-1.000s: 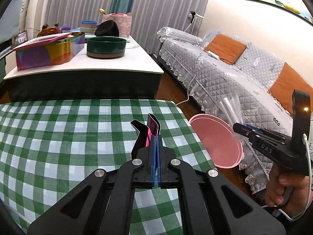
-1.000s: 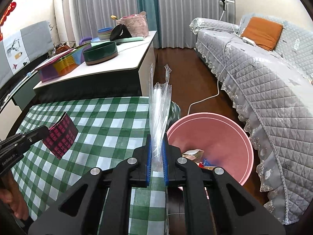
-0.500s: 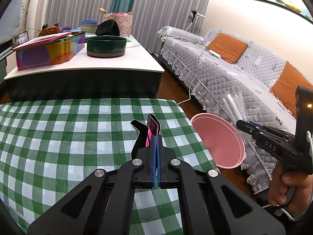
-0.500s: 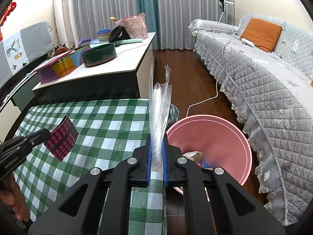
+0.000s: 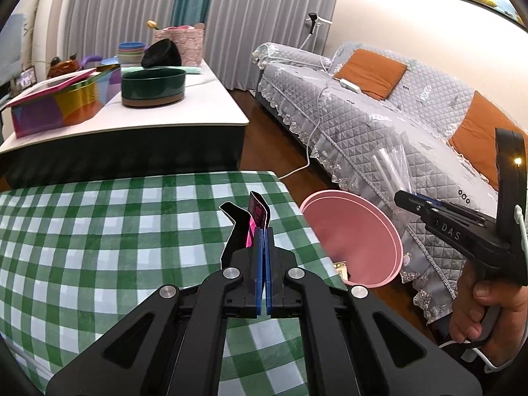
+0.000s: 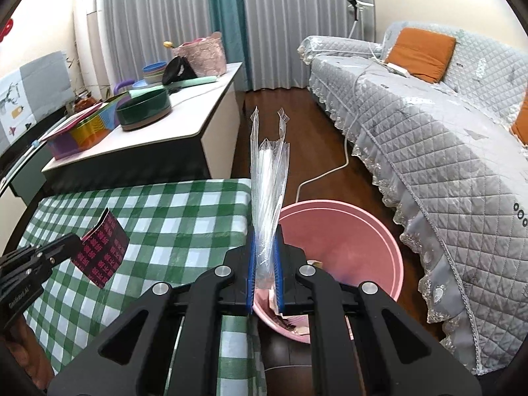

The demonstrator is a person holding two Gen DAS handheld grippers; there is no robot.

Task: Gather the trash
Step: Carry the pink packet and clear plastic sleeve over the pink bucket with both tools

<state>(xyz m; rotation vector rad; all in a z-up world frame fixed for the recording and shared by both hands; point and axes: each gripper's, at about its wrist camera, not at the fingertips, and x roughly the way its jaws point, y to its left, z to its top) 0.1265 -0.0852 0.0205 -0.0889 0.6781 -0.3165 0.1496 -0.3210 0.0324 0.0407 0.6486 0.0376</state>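
Note:
My left gripper (image 5: 263, 231) is shut on a black and pink wrapper (image 5: 253, 215) and holds it above the green checked tablecloth (image 5: 99, 231) near its right edge. The wrapper (image 6: 104, 249) and the left gripper (image 6: 71, 242) also show in the right wrist view. My right gripper (image 6: 264, 247) is shut on a clear plastic wrapper (image 6: 269, 184) that stands upright, at the near left rim of the pink bin (image 6: 346, 237). The right gripper (image 5: 401, 198) also shows in the left wrist view, beyond the pink bin (image 5: 353, 237). Some trash lies in the bin.
A grey quilted sofa (image 6: 429, 115) with orange cushions stands to the right of the bin. A white cable (image 6: 330, 171) runs over the wooden floor. A white-topped counter (image 5: 165, 112) behind the table bears a green bowl (image 5: 153, 87), a colourful box (image 5: 56, 105) and stacked dishes.
Both grippers have shifted slightly toward the bin. The bin looks larger and nearer in both views. Both wrappers stay held.

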